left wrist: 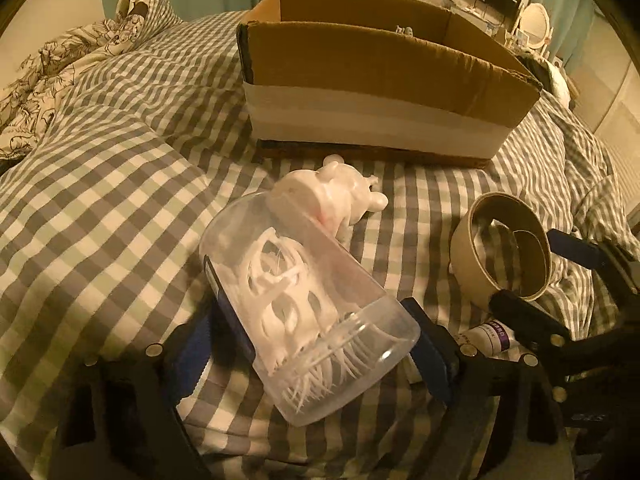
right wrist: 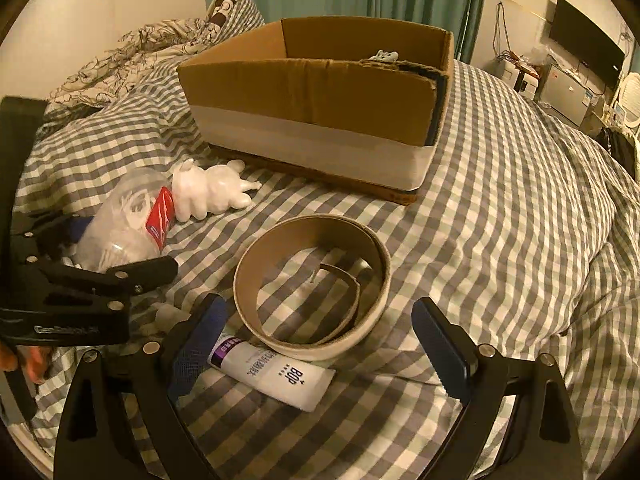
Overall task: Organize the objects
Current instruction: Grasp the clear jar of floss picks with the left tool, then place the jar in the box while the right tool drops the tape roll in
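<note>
Your left gripper [left wrist: 320, 328] has its fingers clamped on the clear jar [left wrist: 308, 300], low centre of the left view. Your right gripper [right wrist: 320, 344] holds its fingers spread wide, grasping nothing, with the tube [right wrist: 276, 372] and tape ring [right wrist: 312, 284] between them on the bed [right wrist: 500, 208]. Beyond the jar lies a white figurine [left wrist: 352, 192]; farther, top centre, sits the box [left wrist: 380, 92].
</note>
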A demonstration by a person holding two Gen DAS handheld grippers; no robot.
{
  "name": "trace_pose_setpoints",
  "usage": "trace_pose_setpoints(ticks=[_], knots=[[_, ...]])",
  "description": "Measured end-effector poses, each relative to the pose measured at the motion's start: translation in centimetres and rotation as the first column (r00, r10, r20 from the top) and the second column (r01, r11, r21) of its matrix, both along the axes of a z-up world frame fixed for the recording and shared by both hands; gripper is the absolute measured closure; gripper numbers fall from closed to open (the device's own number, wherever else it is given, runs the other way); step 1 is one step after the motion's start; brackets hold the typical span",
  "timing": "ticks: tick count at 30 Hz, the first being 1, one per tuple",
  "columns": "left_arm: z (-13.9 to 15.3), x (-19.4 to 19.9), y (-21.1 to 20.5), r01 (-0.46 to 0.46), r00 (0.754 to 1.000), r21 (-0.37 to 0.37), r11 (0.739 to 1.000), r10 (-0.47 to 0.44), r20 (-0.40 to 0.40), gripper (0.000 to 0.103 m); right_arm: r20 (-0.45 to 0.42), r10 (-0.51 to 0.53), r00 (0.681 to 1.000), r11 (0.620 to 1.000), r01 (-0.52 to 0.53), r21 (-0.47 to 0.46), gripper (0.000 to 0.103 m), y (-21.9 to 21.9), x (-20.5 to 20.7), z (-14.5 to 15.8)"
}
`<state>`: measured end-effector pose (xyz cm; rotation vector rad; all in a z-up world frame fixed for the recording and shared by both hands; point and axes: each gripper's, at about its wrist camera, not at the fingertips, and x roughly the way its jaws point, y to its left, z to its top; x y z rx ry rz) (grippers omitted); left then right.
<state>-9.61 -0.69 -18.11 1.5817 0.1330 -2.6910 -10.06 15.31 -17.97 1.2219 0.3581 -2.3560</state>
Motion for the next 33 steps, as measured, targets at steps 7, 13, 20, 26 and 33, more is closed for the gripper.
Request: trace_pose_setpoints(ticks=[7,13,20,26,33], knots=[[0.7,0.6,0.0,0.009,1.0,-0.027,1.0,-0.01,-0.028,0.018,0.02,-0.012,1.0,1.0,0.012,0.0,0.01,-0.3,-0.8,-1.2],[1.0,0.8,0.2,0.039,0.999,-0.016,0.999,-0.04,-0.032,0.019,0.01,-0.048,0.999,0.998,0.048,-0.045,0.022,0.6,-0.9,-0.1],[3.7,0.9,-0.3,0.037,0.994,-0.017,0.999,-0.038,-0.102,0.027,-0.058,-0.064,0.996,0.997,0.061,-0.056,0.024,1.3,0.5,3.1],[5.1,0.8,-2.2,0.017,0.992,0.043,0.999,-0.011,-0.129,0.034,-0.13,-0.069,0.989,0.996,0.061,-0.066,0.024,1.6,2.4,6.7],[7.7,1.1,-3.5,-0.015,0.982,0.071,0.997,0.028,-0.189,0.034,-0.166,-0.077,0.983,0.993,0.061,-0.099,0.024,2.6,3.5,9.3]])
